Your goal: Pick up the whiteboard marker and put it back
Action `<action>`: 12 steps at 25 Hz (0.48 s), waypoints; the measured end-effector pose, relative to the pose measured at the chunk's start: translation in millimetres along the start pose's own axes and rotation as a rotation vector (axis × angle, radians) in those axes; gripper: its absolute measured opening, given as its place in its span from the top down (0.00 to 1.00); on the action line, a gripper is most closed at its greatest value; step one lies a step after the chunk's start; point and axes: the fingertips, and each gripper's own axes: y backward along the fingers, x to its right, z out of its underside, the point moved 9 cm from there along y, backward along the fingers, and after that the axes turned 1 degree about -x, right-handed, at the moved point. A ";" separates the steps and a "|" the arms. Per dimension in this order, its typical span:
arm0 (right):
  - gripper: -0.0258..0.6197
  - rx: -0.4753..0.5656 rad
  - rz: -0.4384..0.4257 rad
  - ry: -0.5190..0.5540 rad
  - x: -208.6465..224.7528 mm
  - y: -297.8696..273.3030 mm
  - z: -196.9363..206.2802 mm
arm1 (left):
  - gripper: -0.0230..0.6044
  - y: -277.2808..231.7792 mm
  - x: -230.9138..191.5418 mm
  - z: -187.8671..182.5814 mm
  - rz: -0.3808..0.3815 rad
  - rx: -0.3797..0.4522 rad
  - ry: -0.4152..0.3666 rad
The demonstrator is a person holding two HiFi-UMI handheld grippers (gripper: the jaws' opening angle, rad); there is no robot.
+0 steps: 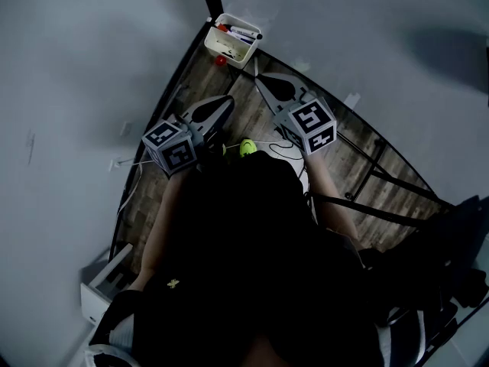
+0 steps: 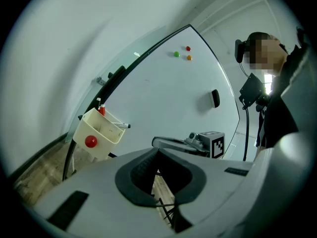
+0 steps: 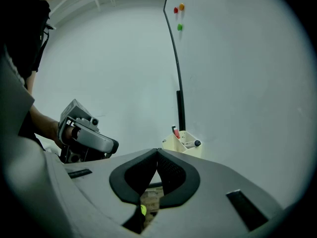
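A cream marker box [image 1: 231, 43] hangs at the whiteboard's lower edge, with several markers [image 1: 243, 32] lying in it and a red magnet [image 1: 221, 60] on its side. In the left gripper view the box [image 2: 99, 133] sits left of my jaws, a black-capped marker [image 2: 122, 126] poking over its rim. The right gripper view shows the box [image 3: 183, 145] ahead, just right of the jaws. My left gripper [image 1: 227, 100] and right gripper [image 1: 258, 80] both point at the box, short of it. Each has its jaws shut with nothing between them.
The whiteboard [image 2: 168, 93] carries three coloured magnets [image 2: 176, 54] and a black eraser [image 2: 215, 98]. Its dark stand legs [image 1: 382, 176] cross the wooden floor on the right. A yellow-green object [image 1: 247, 147] lies on the floor, and a white box [image 1: 105, 281] stands at lower left.
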 end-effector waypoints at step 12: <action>0.92 -0.005 0.058 0.005 16.7 -20.0 -9.9 | 0.95 -5.6 -19.6 -17.1 0.051 -0.023 0.008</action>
